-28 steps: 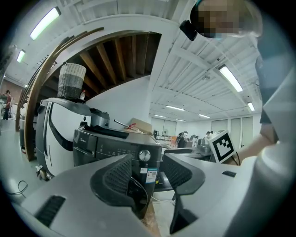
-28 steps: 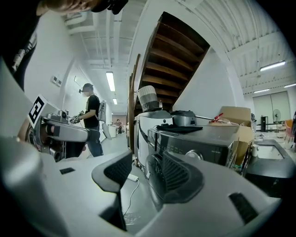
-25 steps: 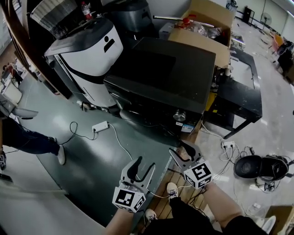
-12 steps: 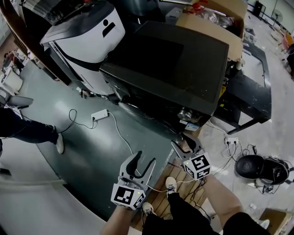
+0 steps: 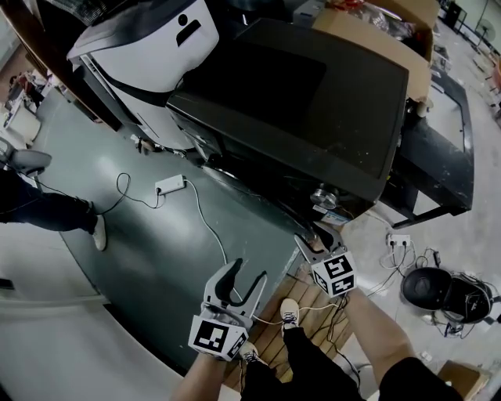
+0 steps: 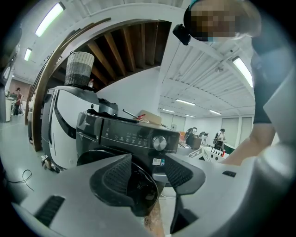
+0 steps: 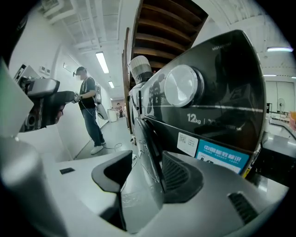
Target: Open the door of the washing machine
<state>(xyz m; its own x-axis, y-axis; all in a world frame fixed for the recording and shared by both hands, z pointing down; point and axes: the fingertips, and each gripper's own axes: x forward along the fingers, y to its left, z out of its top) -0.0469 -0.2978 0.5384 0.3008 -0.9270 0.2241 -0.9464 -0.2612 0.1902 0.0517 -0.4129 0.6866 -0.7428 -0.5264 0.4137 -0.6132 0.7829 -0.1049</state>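
The black front-loading washing machine (image 5: 297, 102) fills the middle of the head view, its silver knob (image 5: 321, 196) at the front right. My right gripper (image 5: 315, 235) is low at that front corner. In the right gripper view its jaws (image 7: 144, 169) stand open, one on each side of the door's rim (image 7: 148, 139), below the knob (image 7: 182, 85). My left gripper (image 5: 246, 274) hangs further back over the green floor, open and holding nothing. In the left gripper view its jaws (image 6: 148, 173) frame the dark round door (image 6: 141, 194) from a distance, under the control panel (image 6: 129, 136).
A white machine (image 5: 149, 55) stands to the left of the washer, a cardboard box (image 5: 391, 23) behind it and a black low table (image 5: 438, 172) to its right. A power strip (image 5: 170, 186) and cable lie on the floor. A person (image 7: 88, 106) stands at the left.
Both grippers have sunk lower. The right one has closed in on the washer's front until the door's rim lies between its jaws. The left one has moved less.
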